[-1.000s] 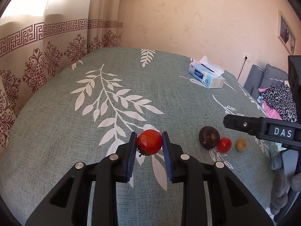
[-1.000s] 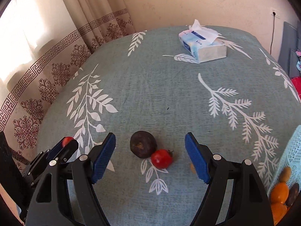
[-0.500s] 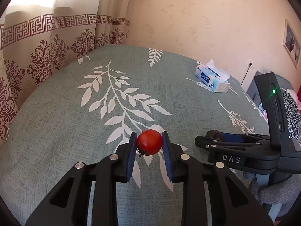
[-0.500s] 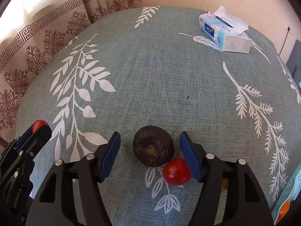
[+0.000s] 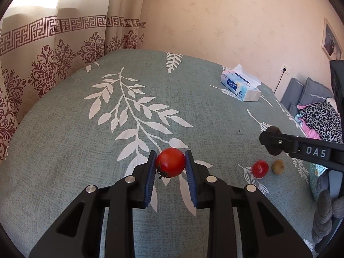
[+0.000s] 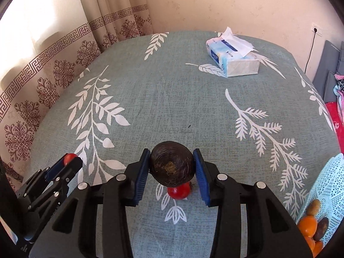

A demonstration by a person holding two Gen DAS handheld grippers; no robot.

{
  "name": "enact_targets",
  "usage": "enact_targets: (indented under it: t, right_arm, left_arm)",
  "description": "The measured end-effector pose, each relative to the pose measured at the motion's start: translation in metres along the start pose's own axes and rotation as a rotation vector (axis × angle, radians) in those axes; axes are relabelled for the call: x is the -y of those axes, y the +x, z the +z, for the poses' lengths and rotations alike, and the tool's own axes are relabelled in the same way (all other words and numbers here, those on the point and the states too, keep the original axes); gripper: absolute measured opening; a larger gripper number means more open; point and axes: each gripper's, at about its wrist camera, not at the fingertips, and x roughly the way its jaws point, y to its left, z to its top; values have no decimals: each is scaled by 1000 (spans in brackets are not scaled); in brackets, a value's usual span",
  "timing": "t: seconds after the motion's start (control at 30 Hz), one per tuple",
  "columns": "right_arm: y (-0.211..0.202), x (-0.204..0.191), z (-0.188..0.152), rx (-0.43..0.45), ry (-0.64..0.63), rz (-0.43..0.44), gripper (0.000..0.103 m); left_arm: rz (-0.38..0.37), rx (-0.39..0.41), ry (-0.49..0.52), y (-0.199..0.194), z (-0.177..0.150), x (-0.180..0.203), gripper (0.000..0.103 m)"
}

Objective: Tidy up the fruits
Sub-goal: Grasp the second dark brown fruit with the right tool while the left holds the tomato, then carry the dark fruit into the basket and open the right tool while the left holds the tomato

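Note:
My left gripper (image 5: 170, 165) is shut on a red tomato (image 5: 171, 162) and holds it above the table; it also shows in the right wrist view (image 6: 69, 158) at the left. My right gripper (image 6: 172, 167) is shut on a dark round fruit (image 6: 172, 167), lifted off the cloth. From the left wrist view that fruit (image 5: 274, 129) is partly hidden behind the right gripper's finger. A small red tomato (image 6: 179, 192) lies on the cloth under the dark fruit, also seen in the left wrist view (image 5: 260, 168) next to a small brownish fruit (image 5: 277, 166).
The table has a grey-green cloth with white leaf prints (image 6: 172, 99). A tissue box (image 6: 233, 58) stands at the far right. A light blue mesh basket (image 6: 322, 193) with orange and dark fruits sits at the right edge. Curtains hang on the left; a sofa with clothes is at the right.
My right gripper closed on the dark fruit and lifted it off the cloth, uncovering the small tomato beneath. My left gripper keeps holding its tomato.

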Motion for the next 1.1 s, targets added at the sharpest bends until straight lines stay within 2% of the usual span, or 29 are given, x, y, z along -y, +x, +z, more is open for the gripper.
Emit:
enact_targets:
  t: [0.2, 0.63, 0.83, 1.1]
  right_arm:
    - [-37, 29, -8, 49, 54, -31, 42]
    - [-90, 132, -40, 86, 295, -151, 42]
    - [-95, 166, -63, 74, 377, -207, 42]
    - [-92, 189, -83, 62, 444, -227, 42]
  left_arm:
    - [-4, -1, 8, 0, -1, 2, 27]
    - [-4, -1, 32, -1, -3, 7, 27]
    - [-1, -2, 36, -1, -4, 7, 27]
    - [5, 0, 49, -1, -5, 10, 27]
